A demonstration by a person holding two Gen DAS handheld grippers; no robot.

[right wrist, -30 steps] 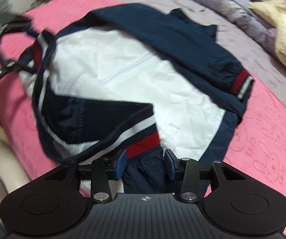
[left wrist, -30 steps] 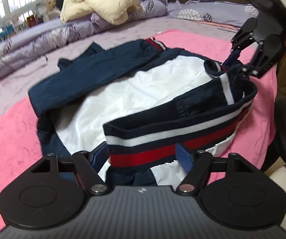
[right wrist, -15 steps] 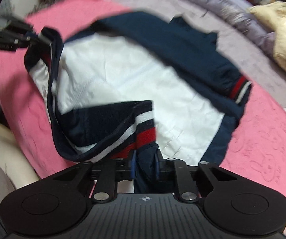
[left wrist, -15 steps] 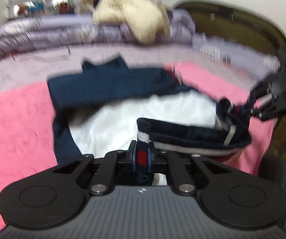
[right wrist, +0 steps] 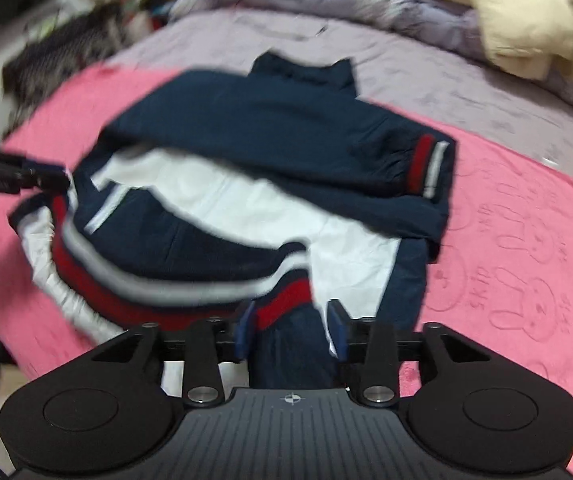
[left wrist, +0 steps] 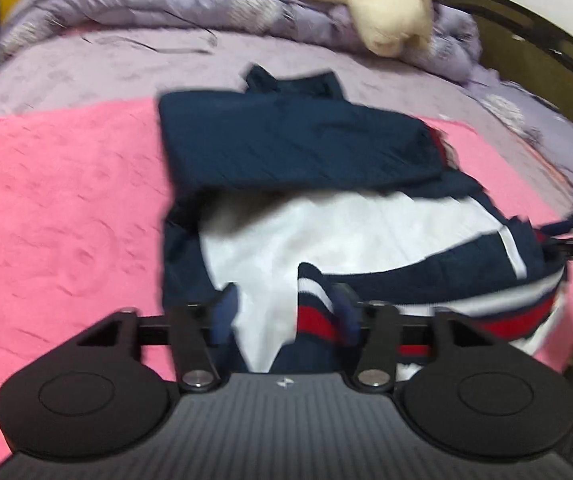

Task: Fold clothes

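A navy and white jacket (left wrist: 286,152) (right wrist: 266,132) lies on a pink blanket (left wrist: 66,200), one sleeve folded across its chest. Its red, white and navy striped hem (left wrist: 486,308) (right wrist: 166,280) is doubled back over the white part. My left gripper (left wrist: 284,316) is opening, with one hem corner loose between its jaws, next to the right pad. My right gripper (right wrist: 292,328) is opening too, and the other hem corner lies between its blue pads without being pinched. Each view also shows the other gripper at the hem's far end, the right gripper (left wrist: 558,236) and the left gripper (right wrist: 50,178).
A lilac quilt (left wrist: 166,4) is bunched along the far side of the bed with a cream jacket (left wrist: 366,12) (right wrist: 526,20) on it. A dark headboard (left wrist: 526,40) stands at the far right. Dark clutter (right wrist: 46,60) lies beyond the bed's left edge.
Both grippers closed on the hem corners, carried the hem up over the jacket toward the collar, and now have their jaws apart again. Both views have rolled and shifted.
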